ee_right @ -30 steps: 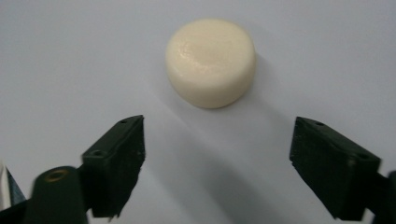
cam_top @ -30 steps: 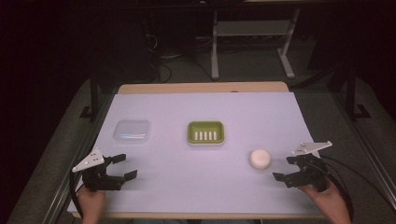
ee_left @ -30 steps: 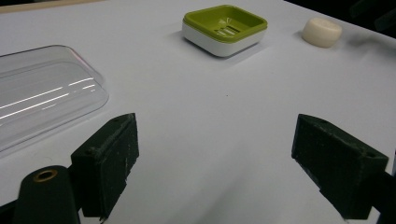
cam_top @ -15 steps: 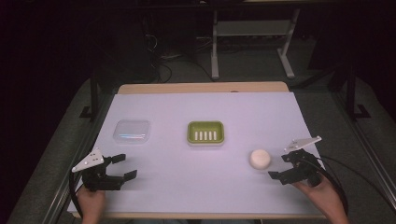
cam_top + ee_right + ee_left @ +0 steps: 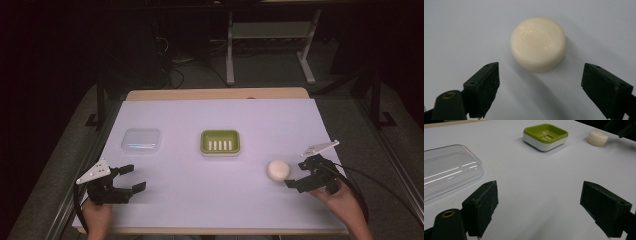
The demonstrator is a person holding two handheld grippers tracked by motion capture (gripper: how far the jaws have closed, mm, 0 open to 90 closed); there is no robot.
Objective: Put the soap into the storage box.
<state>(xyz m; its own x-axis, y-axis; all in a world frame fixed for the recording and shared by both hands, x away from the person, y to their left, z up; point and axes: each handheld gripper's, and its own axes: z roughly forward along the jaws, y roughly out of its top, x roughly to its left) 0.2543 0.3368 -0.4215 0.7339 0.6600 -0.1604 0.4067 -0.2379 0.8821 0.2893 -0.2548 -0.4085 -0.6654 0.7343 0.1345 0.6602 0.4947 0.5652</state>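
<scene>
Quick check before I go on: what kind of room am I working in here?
Probably a lab or test workspace, not a home: a table under a plain white sheet, metal frame legs and loose cables on the dark floor behind it.

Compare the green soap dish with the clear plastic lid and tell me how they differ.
The green soap dish is opaque, lime green on a white base; the clear plastic lid is see-through and colourless. The dish has a row of slots in its floor; the lid is smooth, with only shallow ridges. The dish stands taller, while the lid lies low and flat. Both are rounded rectangles resting on the white table, untouched.
</scene>
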